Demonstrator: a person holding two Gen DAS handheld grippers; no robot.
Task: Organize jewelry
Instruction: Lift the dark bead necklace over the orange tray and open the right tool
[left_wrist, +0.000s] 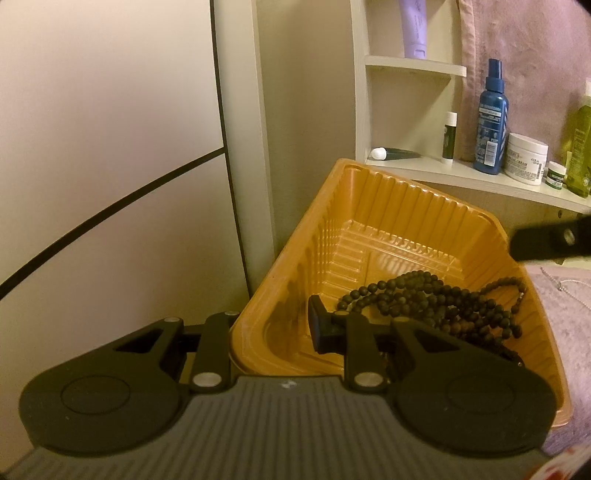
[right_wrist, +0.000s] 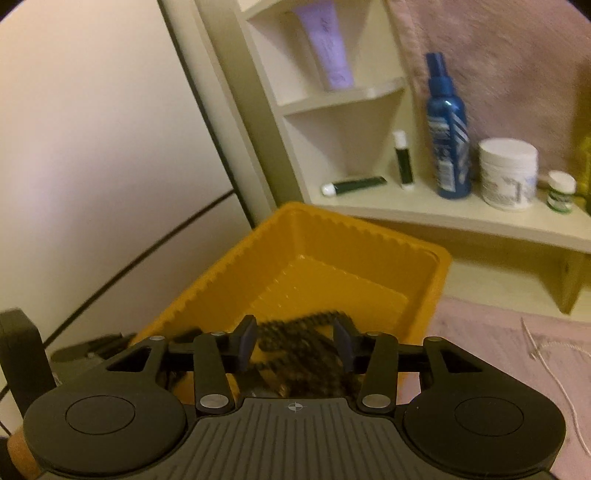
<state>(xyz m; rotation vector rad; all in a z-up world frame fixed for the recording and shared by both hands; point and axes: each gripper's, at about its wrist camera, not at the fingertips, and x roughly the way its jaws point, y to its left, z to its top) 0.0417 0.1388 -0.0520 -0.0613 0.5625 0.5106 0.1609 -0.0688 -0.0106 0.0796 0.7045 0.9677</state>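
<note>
An orange ribbed plastic tray (left_wrist: 373, 206) holds a dark beaded necklace (left_wrist: 436, 295). My left gripper (left_wrist: 273, 332) is shut on the tray's near left wall: one finger (left_wrist: 319, 328) is inside, the other is outside and hidden behind the wall. My right gripper (right_wrist: 295, 341) is open and hovers over the tray (right_wrist: 295, 229), with the bead necklace (right_wrist: 299, 343) blurred beneath and between its fingers; I cannot tell whether they touch it. A thin silver chain (right_wrist: 554, 369) lies on the pink cloth to the right; it also shows in the left wrist view (left_wrist: 565, 284).
A cream shelf unit (left_wrist: 443, 173) behind the tray carries a blue spray bottle (left_wrist: 491, 122), a white cream jar (left_wrist: 526, 157), small tubes and green bottles. A white cabinet (left_wrist: 110, 147) stands at left. Pink cloth (right_wrist: 498, 350) covers the surface at right.
</note>
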